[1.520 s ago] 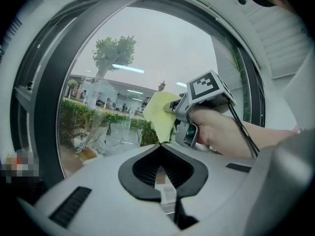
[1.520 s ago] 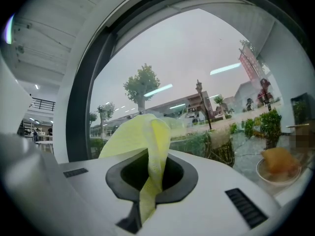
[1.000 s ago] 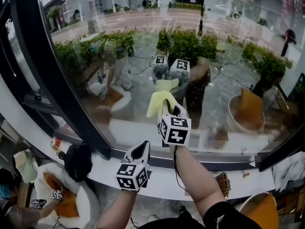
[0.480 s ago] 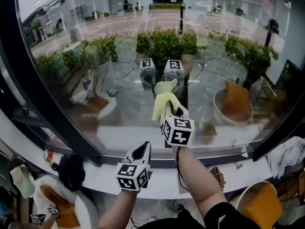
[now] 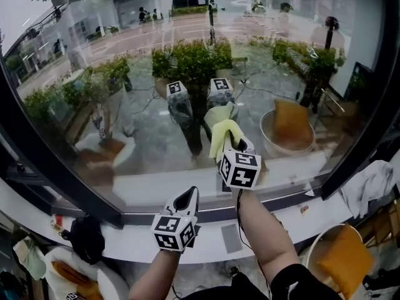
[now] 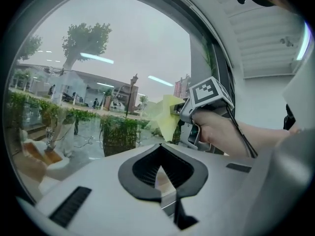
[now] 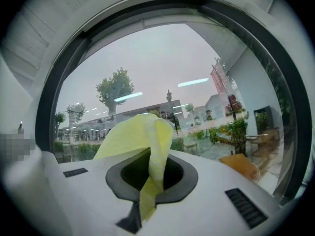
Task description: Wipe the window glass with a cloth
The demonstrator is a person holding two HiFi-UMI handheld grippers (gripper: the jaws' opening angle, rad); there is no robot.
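Cloth (image 5: 222,136), soft and yellow, is pinched tight in the right gripper (image 5: 234,145) and sticks up past its tips. Just ahead of this gripper is the window glass (image 5: 112,105), and the top of the cloth meets its own mirror picture there. The left gripper (image 5: 186,199) is lower, to the left of the right one. Its jaws are closed together with nothing in them. Under it lies the white window sill (image 5: 125,235).

The head view looks steeply down at the window glass (image 5: 131,130); both gripper views face it closely.
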